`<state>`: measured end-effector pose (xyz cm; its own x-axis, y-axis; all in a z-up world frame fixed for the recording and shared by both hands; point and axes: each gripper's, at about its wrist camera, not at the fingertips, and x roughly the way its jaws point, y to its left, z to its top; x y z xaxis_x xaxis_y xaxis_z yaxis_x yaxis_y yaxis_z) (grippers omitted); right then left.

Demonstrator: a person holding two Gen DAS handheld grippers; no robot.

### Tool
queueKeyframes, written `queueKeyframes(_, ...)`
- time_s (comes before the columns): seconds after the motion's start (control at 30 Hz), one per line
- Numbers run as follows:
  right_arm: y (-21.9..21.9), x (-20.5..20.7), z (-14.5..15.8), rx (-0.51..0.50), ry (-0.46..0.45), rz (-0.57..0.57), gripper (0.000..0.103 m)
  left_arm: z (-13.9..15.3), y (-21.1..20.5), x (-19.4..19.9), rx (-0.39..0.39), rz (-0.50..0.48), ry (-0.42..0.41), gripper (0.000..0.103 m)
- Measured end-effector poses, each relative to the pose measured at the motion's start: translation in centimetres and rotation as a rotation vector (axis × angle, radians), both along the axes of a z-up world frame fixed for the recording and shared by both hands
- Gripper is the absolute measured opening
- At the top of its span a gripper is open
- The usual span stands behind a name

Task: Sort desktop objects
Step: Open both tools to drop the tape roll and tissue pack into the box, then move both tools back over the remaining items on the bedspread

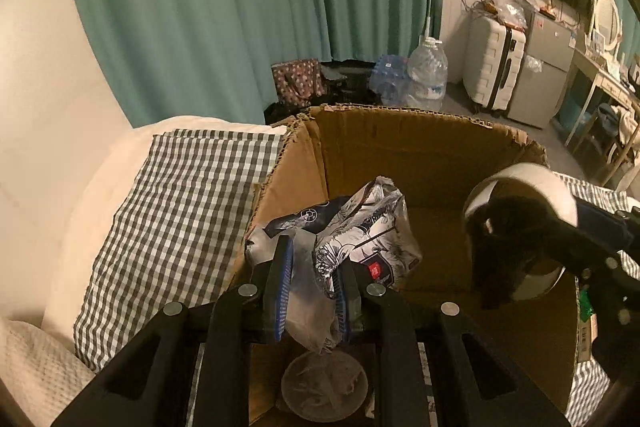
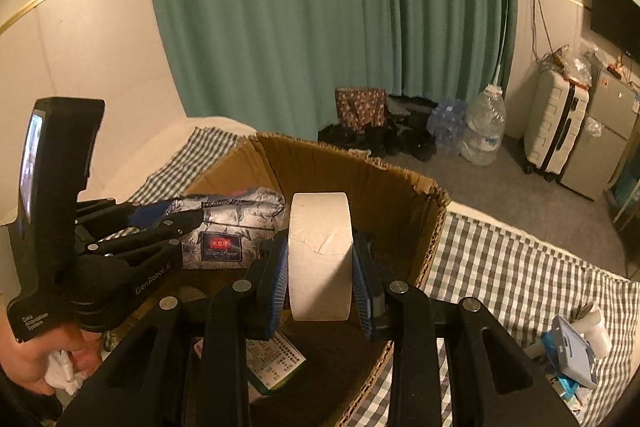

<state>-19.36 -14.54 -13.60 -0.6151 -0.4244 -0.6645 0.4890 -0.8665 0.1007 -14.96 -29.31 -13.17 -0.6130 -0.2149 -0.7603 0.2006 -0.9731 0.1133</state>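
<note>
At frame centre, the left gripper (image 1: pixel 312 287) jaws pinch a crinkled, glossy tissue pack (image 1: pixel 360 239) and the right gripper (image 2: pixel 320 279) jaws clamp a smooth cylindrical tape roll (image 2: pixel 320 255), both above the corrugated cardboard box (image 2: pixel 400 195).

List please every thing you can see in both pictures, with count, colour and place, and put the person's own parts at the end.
Brown cardboard box: 1, brown, open, on the checked cloth, under both claws.
Floral tissue paper pack: 1, white and dark blue, held over the box.
Roll of white tape: 1, white, upright, held over the box.
Small printed carton: 1, green and white, on the box floor.
Round clear lid: 1, translucent, on the box floor.
Grey checked cloth: 1, grey and white, under the box.
Teal curtain: 1, teal, behind.
Large clear water bottle: 1, clear, on the floor.
White suitcase: 1, white, far right.
Left claw: shut on the pack.
Right claw: shut on the roll.
</note>
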Motion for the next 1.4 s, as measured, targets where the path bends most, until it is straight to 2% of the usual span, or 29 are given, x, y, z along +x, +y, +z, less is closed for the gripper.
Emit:
queueKeyframes(0.1,0.0,-0.3,-0.4,0.003,-0.012,-0.005,0.03,0.2,0.3,-0.2,-0.004,-0.007,-0.004,0.028)
queueKeyframes(0.13,0.2,-0.2,-0.2,0.003,-0.008,-0.012,0.033,0.4,0.5,-0.1,-0.005,-0.008,-0.006,0.03)
queueKeyframes(0.17,0.4,-0.1,0.0,-0.003,0.004,-0.02,0.043,0.6,0.6,0.1,-0.008,-0.007,-0.003,0.032)
queueKeyframes(0.23,1.0,0.4,0.8,-0.018,0.038,-0.048,0.058,1.2,0.7,0.4,-0.019,-0.001,0.009,0.044)
queueKeyframes(0.27,1.4,0.7,1.4,-0.031,0.06,-0.063,0.061,1.6,0.8,0.7,-0.024,0.003,0.017,0.046)
queueKeyframes(0.37,2.4,1.4,3.0,-0.06,0.086,-0.079,0.061,3.3,1.0,1.6,-0.027,0.006,0.043,0.047)
queueKeyframes(0.43,3.1,2.1,4.1,-0.064,0.109,-0.092,0.061,4.4,1.1,2.1,-0.038,0.009,0.061,0.054)
queueKeyframes(0.57,4.8,3.6,6.2,-0.078,0.136,-0.113,0.062,7.2,2.0,3.6,-0.042,-0.002,0.108,0.06)
queueKeyframes(0.7,6.8,5.6,8.7,-0.079,0.18,-0.138,0.069,10.0,3.5,5.3,-0.053,-0.015,0.172,0.086)
queueKeyframes(0.83,9.6,7.5,10.7,-0.096,0.217,-0.182,0.078,12.6,5.6,6.7,-0.041,-0.039,0.233,0.101)
queueKeyframes(0.9,10.9,8.3,11.7,-0.097,0.234,-0.203,0.083,13.6,6.9,7.5,-0.037,-0.053,0.264,0.103)
queueKeyframes(1.03,13.9,9.9,13.5,-0.08,0.278,-0.267,0.103,15.2,10.0,8.7,-0.021,-0.134,0.302,0.103)
queueKeyframes(1.17,16.8,11.3,15.1,-0.042,0.317,-0.323,0.103,16.2,13.3,9.3,-0.086,-0.15,0.317,0.103)
queueKeyframes(1.4,22.4,13.4,16.0,0.015,0.35,-0.416,0.103,16.5,17.3,9.7,-0.076,-0.181,0.328,0.103)
